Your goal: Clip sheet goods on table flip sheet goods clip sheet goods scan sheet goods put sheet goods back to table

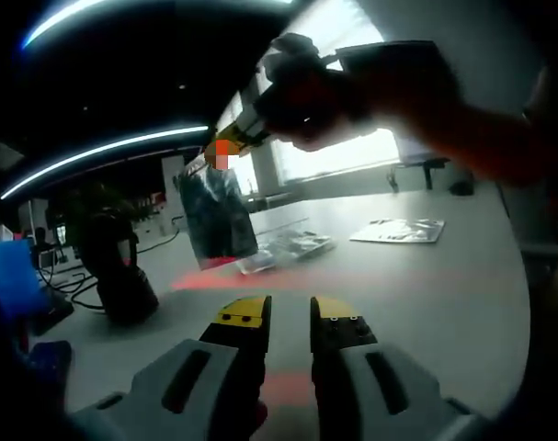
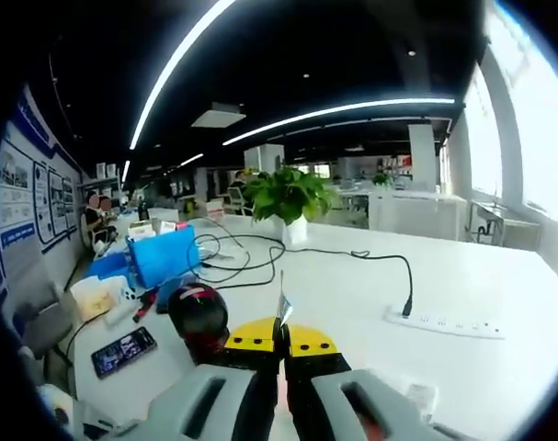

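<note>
One sheet pkg (image 1: 216,213) hangs clamped in rt gripper (image 1: 225,145).

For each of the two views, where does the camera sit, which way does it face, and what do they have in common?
Left gripper view: rides on the left gripper, facing across the white table toward bright windows; its jaws stand apart, and the right gripper, held by a hand, dangles a dark sheet packet.
Right gripper view: rides on the right gripper, facing down the office past a potted plant; its jaws pinch the packet's thin edge.
Shared: the packet, the table and the black scanner.
</note>
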{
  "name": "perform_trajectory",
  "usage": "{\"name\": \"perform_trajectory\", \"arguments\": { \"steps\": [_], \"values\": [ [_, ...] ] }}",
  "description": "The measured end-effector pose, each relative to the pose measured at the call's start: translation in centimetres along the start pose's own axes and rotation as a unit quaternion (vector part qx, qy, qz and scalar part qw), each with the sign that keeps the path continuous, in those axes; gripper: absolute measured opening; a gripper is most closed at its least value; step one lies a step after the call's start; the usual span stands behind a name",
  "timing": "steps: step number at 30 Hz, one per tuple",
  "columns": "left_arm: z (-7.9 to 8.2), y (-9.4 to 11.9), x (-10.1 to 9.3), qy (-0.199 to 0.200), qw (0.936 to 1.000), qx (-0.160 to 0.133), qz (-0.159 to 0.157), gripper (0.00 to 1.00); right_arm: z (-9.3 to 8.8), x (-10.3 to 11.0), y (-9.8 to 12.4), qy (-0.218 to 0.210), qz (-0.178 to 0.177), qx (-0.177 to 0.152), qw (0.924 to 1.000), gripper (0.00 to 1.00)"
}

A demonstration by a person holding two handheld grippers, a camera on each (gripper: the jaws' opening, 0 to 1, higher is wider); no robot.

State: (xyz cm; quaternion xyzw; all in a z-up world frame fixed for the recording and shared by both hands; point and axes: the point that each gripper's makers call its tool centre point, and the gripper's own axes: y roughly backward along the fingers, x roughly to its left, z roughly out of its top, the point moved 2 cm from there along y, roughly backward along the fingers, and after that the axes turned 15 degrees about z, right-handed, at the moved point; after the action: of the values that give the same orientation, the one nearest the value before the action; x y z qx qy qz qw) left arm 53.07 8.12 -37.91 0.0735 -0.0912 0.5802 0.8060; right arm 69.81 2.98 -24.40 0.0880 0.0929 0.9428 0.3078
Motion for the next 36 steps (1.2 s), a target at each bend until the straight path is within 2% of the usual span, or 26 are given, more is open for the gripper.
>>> {"name": "perform_trajectory", "arguments": {
  "steps": [13,25,36],
  "values": [
    [-0.1,0.0,0.0,-0.003,1.0000,0.001,0.002,0.09,0.3,0.4,2.8,0.043,0.012,0.019,0.9988,0.00],
    [-0.1,-0.1,0.1,-0.006,1.0000,0.002,0.004,0.09,-0.5,0.8,4.9,0.088,0.038,0.058,0.9937,0.00],
    [-0.2,-0.1,0.1,-0.008,0.9999,0.003,0.005,0.09,-1.2,0.6,5.7,0.087,0.057,0.074,0.9918,0.00]
  ]
}}
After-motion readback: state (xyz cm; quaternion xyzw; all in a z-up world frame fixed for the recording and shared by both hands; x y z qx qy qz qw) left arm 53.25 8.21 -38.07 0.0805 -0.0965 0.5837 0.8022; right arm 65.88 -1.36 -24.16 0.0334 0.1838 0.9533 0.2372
